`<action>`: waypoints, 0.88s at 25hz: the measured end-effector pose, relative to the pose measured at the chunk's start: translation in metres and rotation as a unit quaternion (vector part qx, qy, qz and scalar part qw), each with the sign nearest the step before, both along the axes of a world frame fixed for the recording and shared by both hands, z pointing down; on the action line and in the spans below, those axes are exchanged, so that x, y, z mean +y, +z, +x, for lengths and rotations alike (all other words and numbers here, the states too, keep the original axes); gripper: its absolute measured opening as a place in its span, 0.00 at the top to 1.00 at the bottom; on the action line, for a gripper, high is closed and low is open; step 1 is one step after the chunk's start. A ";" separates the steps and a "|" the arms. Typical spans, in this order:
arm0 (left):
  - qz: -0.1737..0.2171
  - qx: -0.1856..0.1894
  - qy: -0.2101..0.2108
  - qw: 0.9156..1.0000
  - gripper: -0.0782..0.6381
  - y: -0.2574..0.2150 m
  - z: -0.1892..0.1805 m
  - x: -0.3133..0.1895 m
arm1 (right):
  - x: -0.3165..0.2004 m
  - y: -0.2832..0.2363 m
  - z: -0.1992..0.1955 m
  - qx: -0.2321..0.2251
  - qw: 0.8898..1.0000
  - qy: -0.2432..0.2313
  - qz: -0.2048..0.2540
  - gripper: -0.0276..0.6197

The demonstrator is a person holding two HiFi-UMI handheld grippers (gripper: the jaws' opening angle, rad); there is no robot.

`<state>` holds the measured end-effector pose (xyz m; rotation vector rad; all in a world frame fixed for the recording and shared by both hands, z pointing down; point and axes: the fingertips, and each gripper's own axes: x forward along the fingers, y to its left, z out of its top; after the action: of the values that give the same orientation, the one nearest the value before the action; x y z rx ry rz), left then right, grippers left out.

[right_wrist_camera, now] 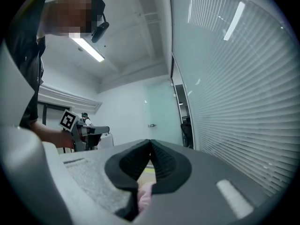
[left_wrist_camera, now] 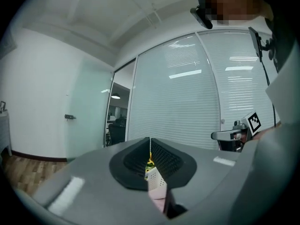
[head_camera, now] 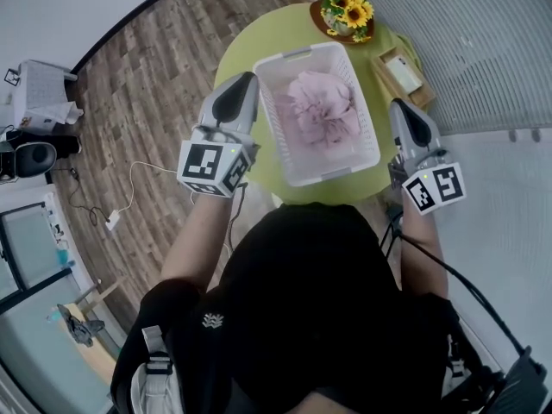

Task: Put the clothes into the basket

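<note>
A white plastic basket (head_camera: 285, 59) stands on the round green table (head_camera: 235, 52), with crumpled pink clothes (head_camera: 321, 108) lying inside it. My left gripper (head_camera: 245, 79) hovers just beside the basket's left wall, jaws together and nothing between them. On the opposite side, my right gripper (head_camera: 398, 105) is level with the basket's right wall, also shut and empty. In the left gripper view the closed left gripper (left_wrist_camera: 150, 147) leaves a slit showing the basket's corner (left_wrist_camera: 156, 180) and pink cloth (left_wrist_camera: 159, 204). The right gripper (right_wrist_camera: 150, 144) in its own view meets at the tips above pink cloth (right_wrist_camera: 145, 197).
A bunch of sunflowers (head_camera: 347, 11) sits at the table's far edge. A wooden tray (head_camera: 404, 75) holding a white item lies to the basket's right. White blinds (head_camera: 483, 41) run along the right side. A white cable with a plug block (head_camera: 112, 221) lies on the wood floor at left.
</note>
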<state>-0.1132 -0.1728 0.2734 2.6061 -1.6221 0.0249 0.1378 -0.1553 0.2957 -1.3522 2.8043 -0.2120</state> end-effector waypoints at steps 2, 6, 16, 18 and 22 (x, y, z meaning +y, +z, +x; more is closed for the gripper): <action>0.009 0.005 -0.010 1.000 0.88 -0.005 -0.005 0.009 | 0.004 -0.003 0.002 0.002 1.000 0.000 0.004 0.95; 0.025 0.009 -0.047 0.999 0.88 -0.009 -0.017 0.029 | 0.011 -0.007 0.001 0.012 1.000 -0.011 0.008 0.95; 0.018 -0.013 -0.044 0.999 0.88 0.009 -0.010 0.051 | 0.023 0.007 0.010 0.022 1.000 0.001 0.006 0.95; 0.017 -0.015 -0.043 0.999 0.88 0.008 -0.009 0.053 | 0.025 0.007 0.011 0.023 1.000 0.001 0.006 0.95; 0.016 -0.017 -0.039 0.999 0.88 0.004 -0.008 0.055 | 0.028 0.007 0.011 0.022 1.000 -0.001 0.005 0.95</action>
<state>-0.1210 -0.1183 0.2776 2.5775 -1.7481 0.0376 0.1491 -0.1274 0.3023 -1.3684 2.8395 -0.1702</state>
